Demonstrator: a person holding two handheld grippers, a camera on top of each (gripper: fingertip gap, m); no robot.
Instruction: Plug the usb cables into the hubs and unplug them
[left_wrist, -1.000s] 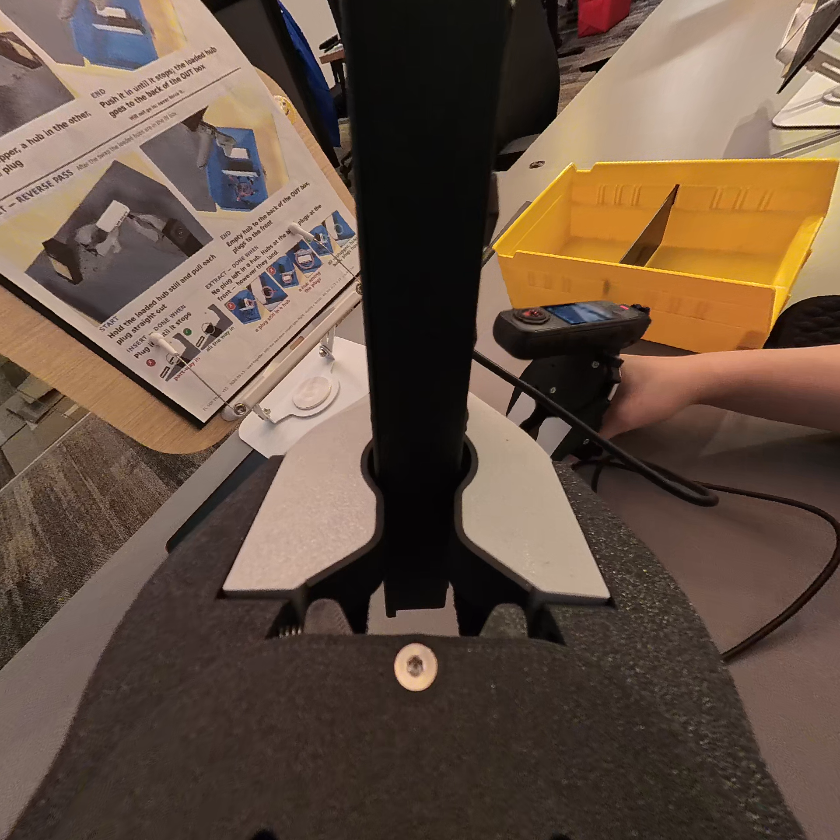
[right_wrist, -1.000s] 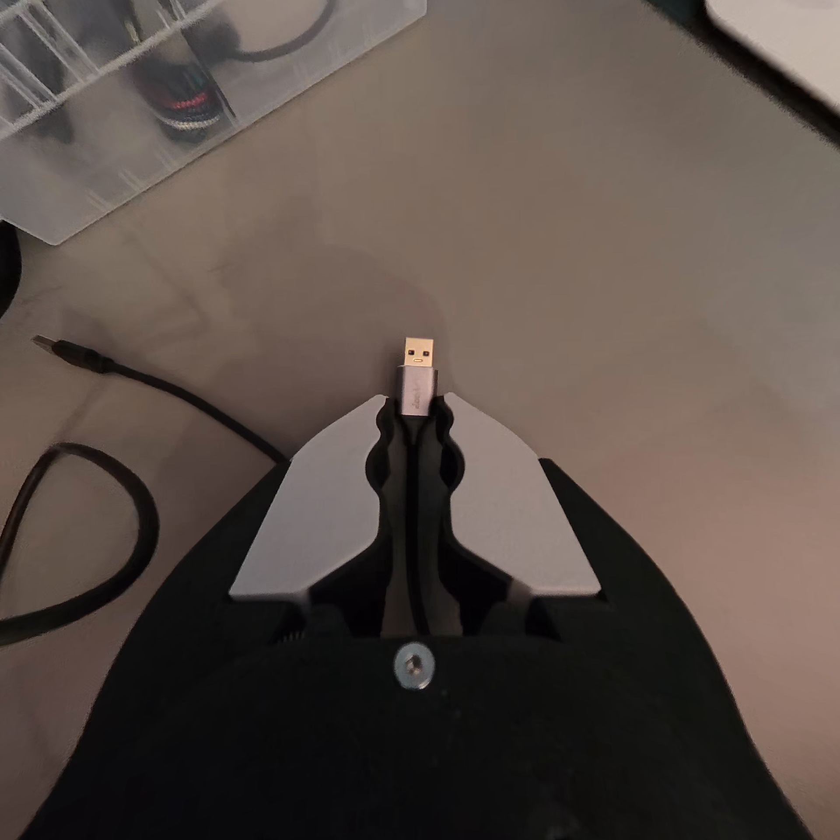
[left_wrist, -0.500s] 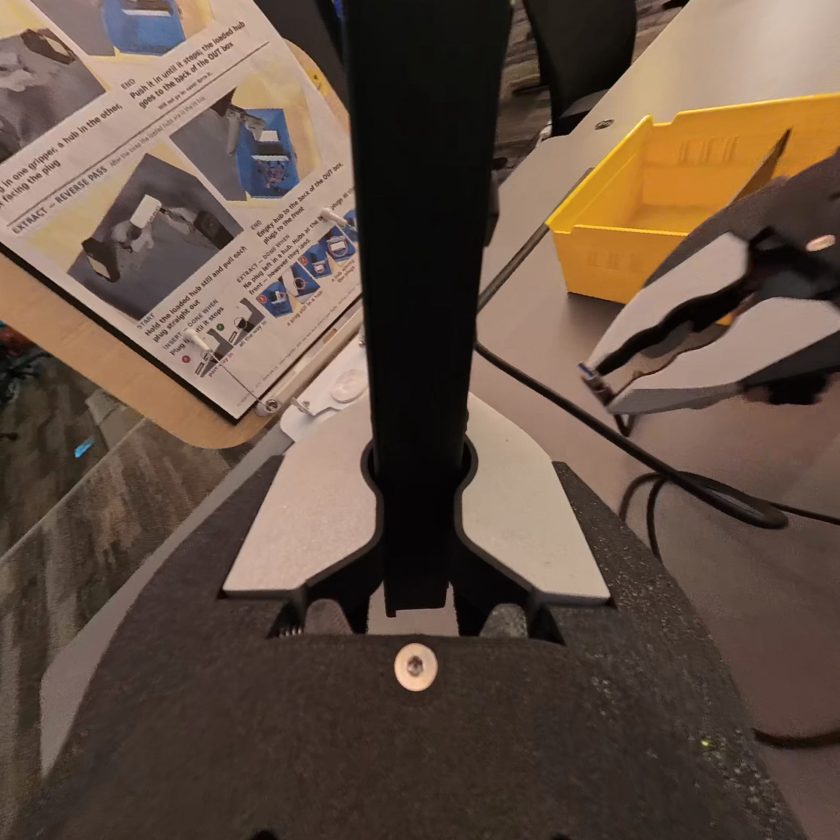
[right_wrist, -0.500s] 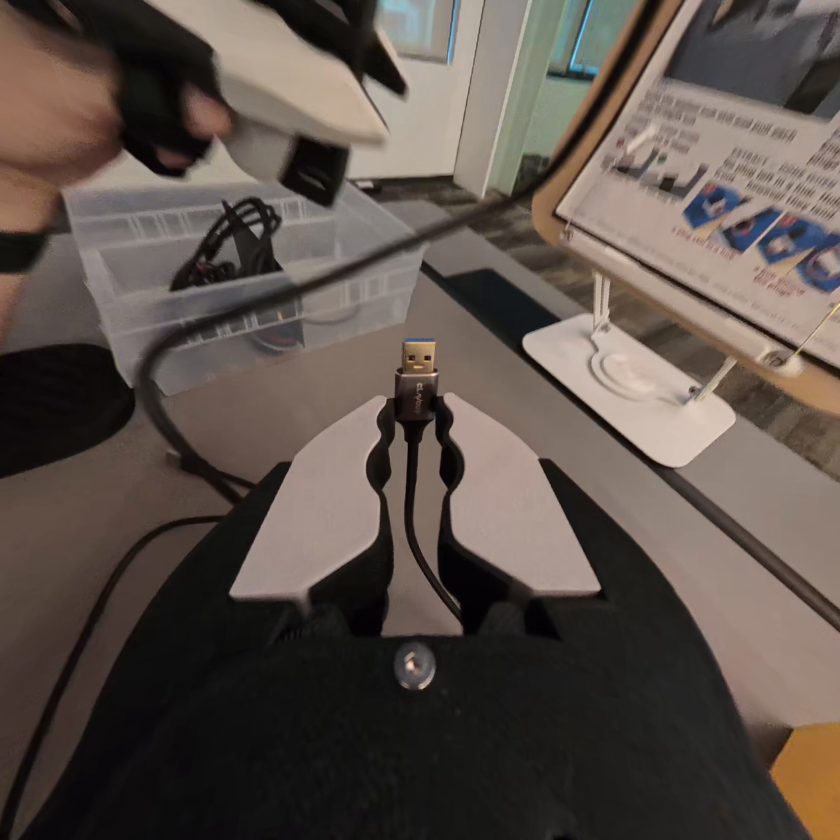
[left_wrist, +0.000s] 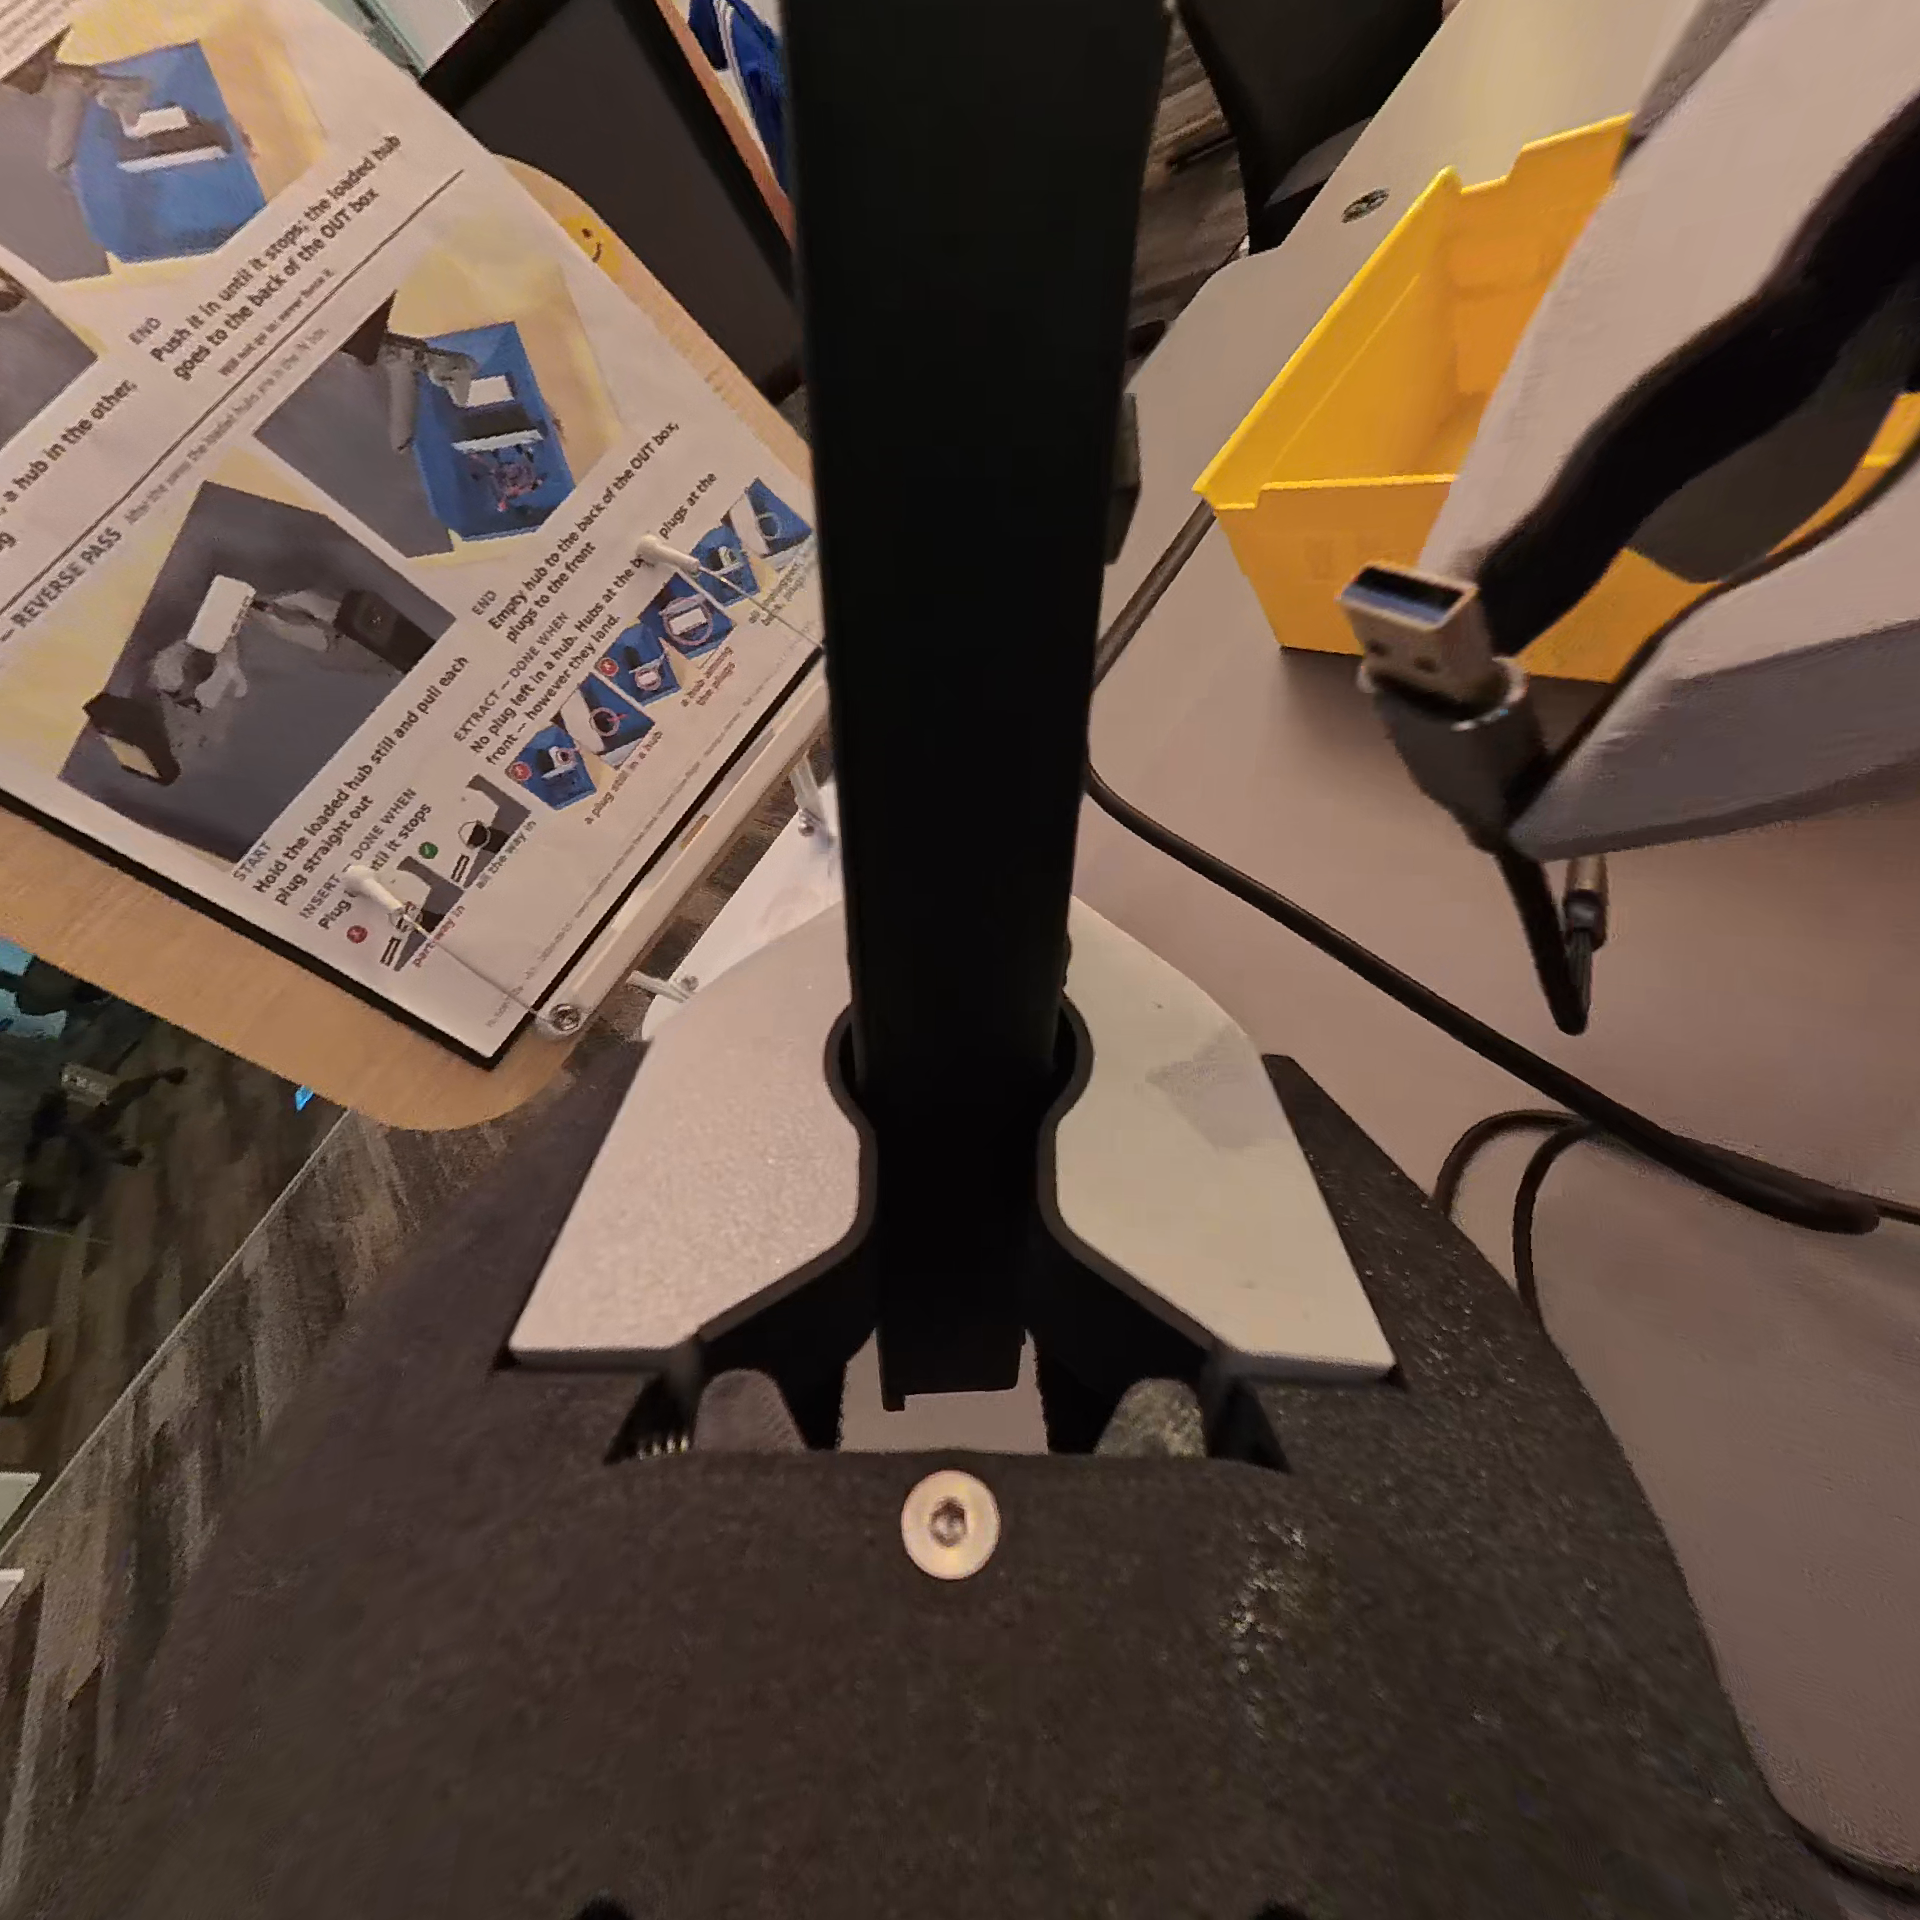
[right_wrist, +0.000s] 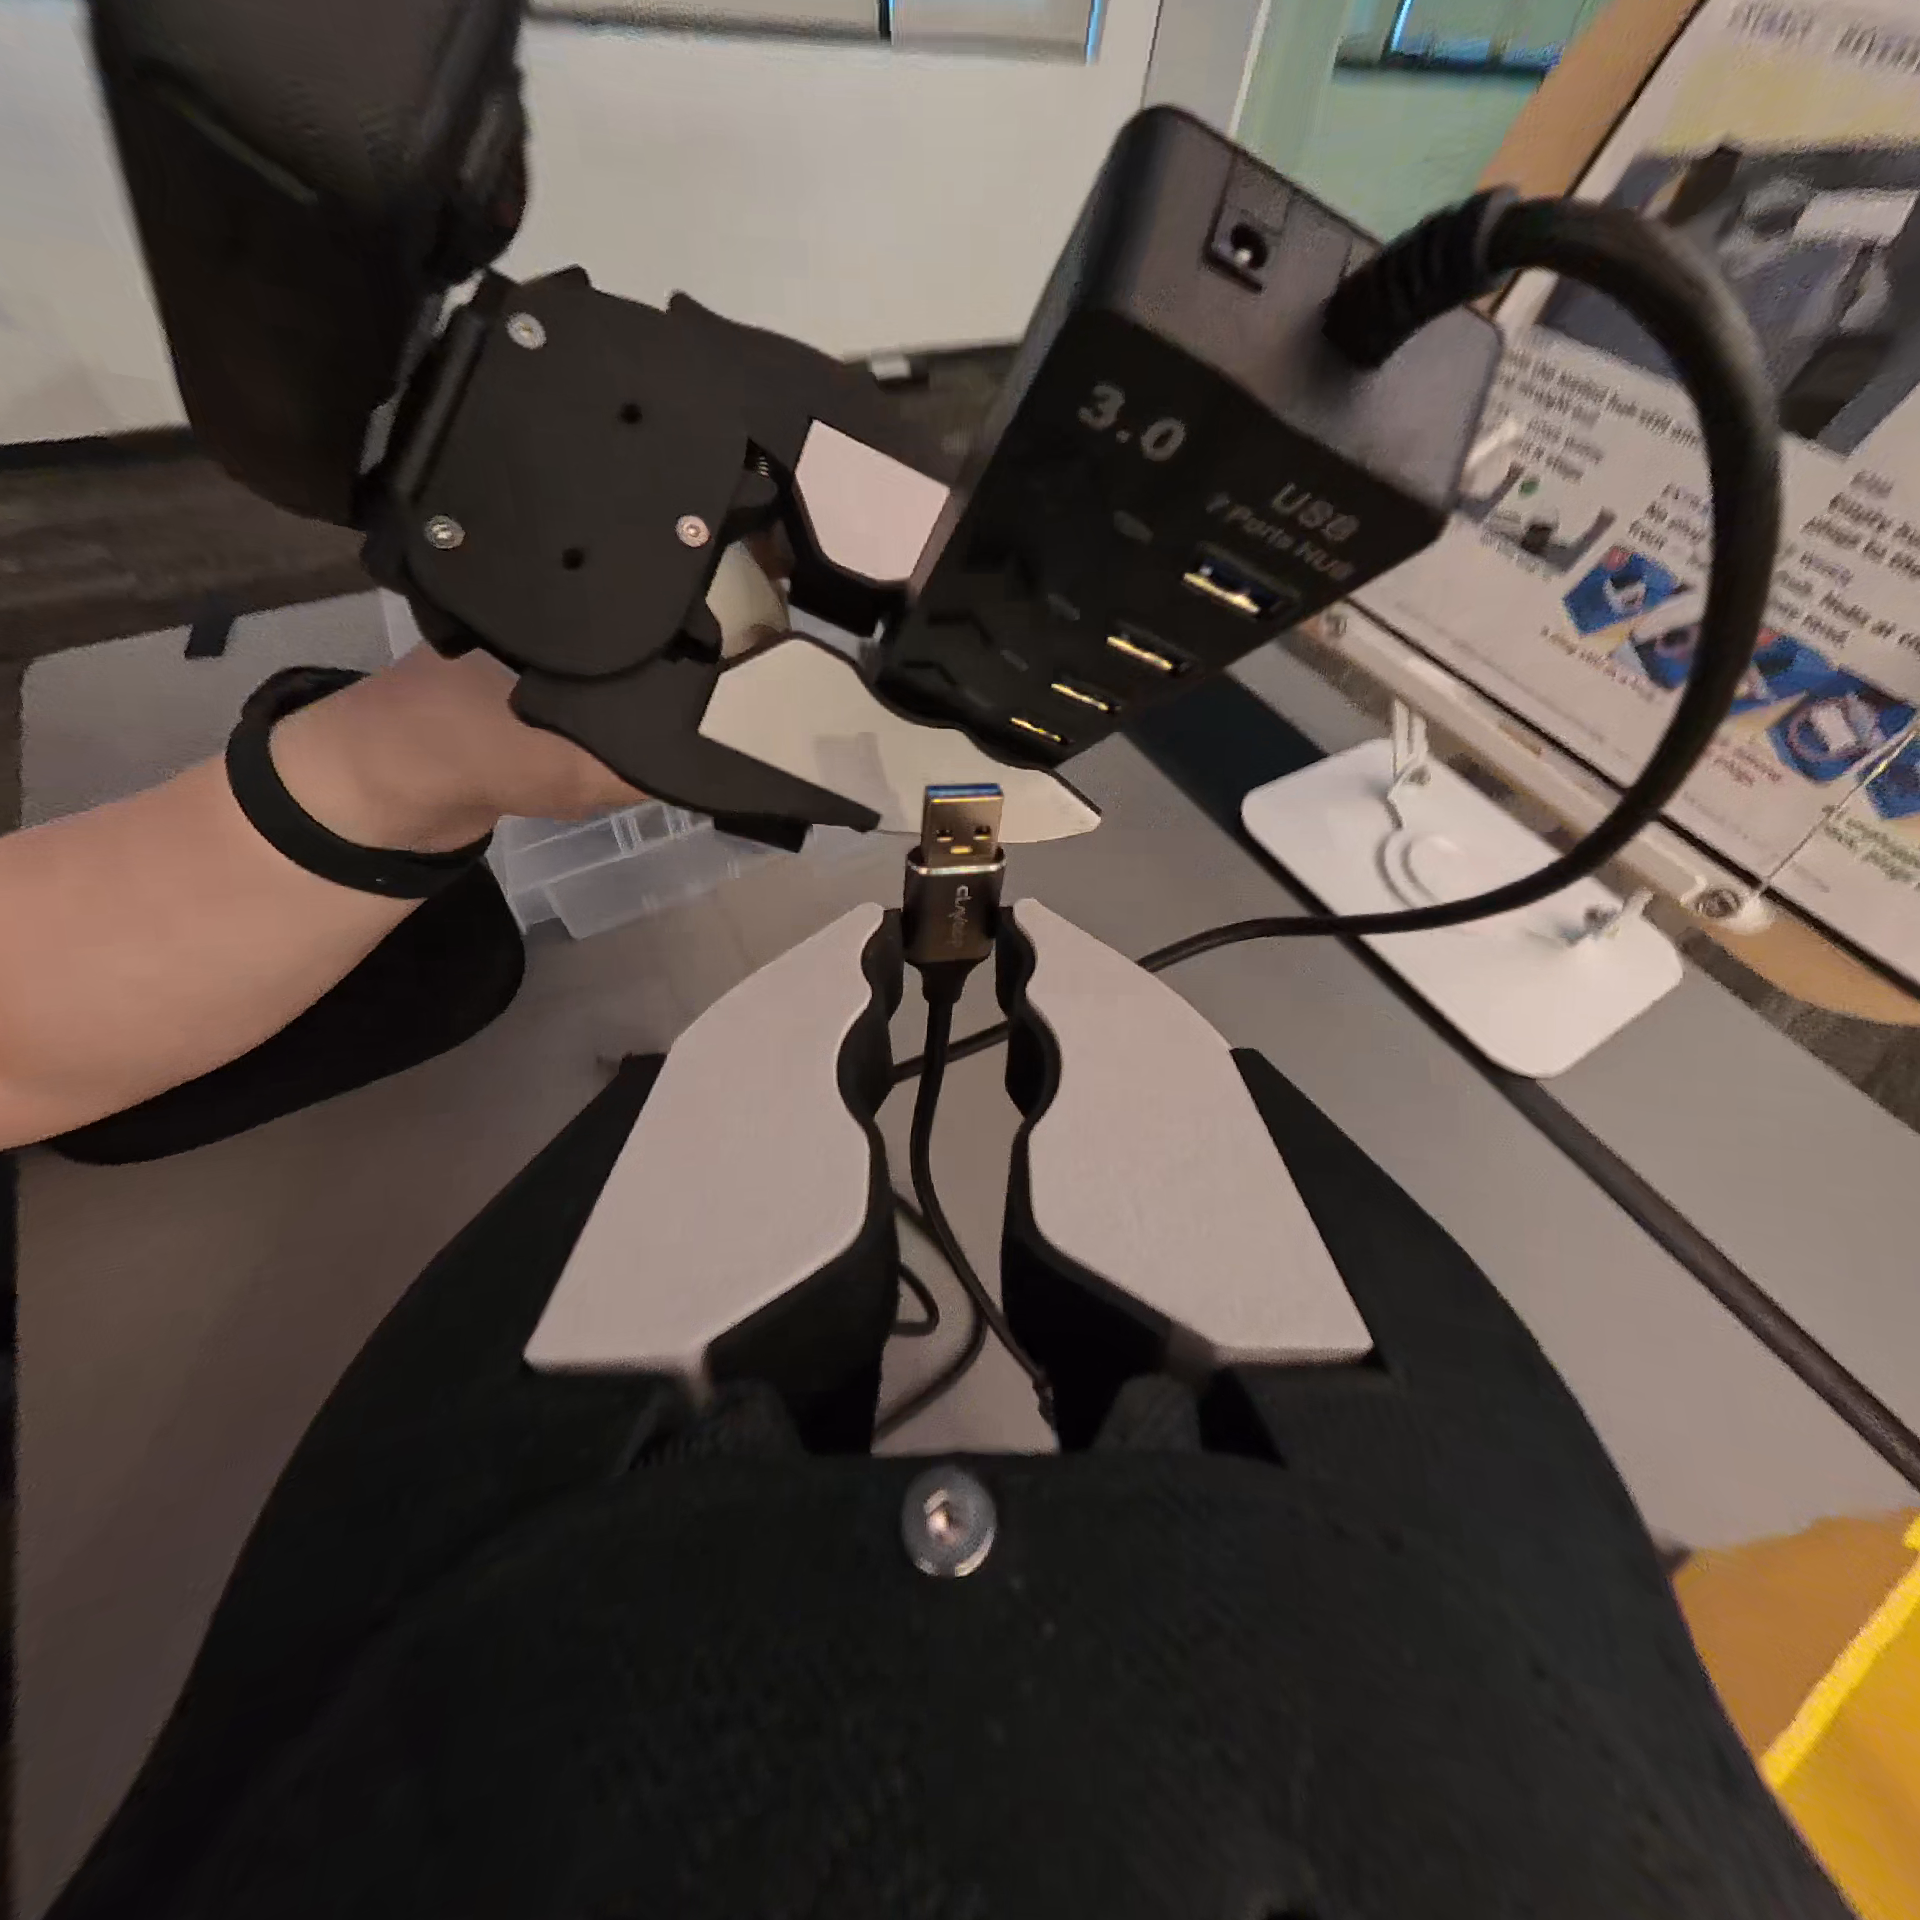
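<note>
**Lining up the plug, nothing seated yet**

Holding steady in your left wrist view: your left gripper (left_wrist: 961, 1091) has its fingers clenched on the black hub (left_wrist: 961, 520), which rises straight up the middle of the picture and shows only its dark back. Off to the right, your right gripper (left_wrist: 1538, 665) comes in with the USB plug (left_wrist: 1423, 634) sticking out of its tip, close to the hub but apart from it. Behind sit the yellow bin (left_wrist: 1351, 520) and the instruction sheet (left_wrist: 364, 582) on its stand; a black cable (left_wrist: 1351, 956) trails over the tabletop (left_wrist: 1299, 748).

Now your right wrist view, and this is the one that matters: the right gripper (right_wrist: 951, 925) has its fingers clamped on the USB plug (right_wrist: 961, 831), metal end forward. The hub (right_wrist: 1174, 468) hangs tilted above it in the left gripper (right_wrist: 894, 717), and here you see the port face, a row of open ports (right_wrist: 1143, 655), every visible one empty. The left view hides those entirely.

By my read you are early in the run: hub held, plug held, no insertion made. Still ahead are the push in and the unplugging.
</note>
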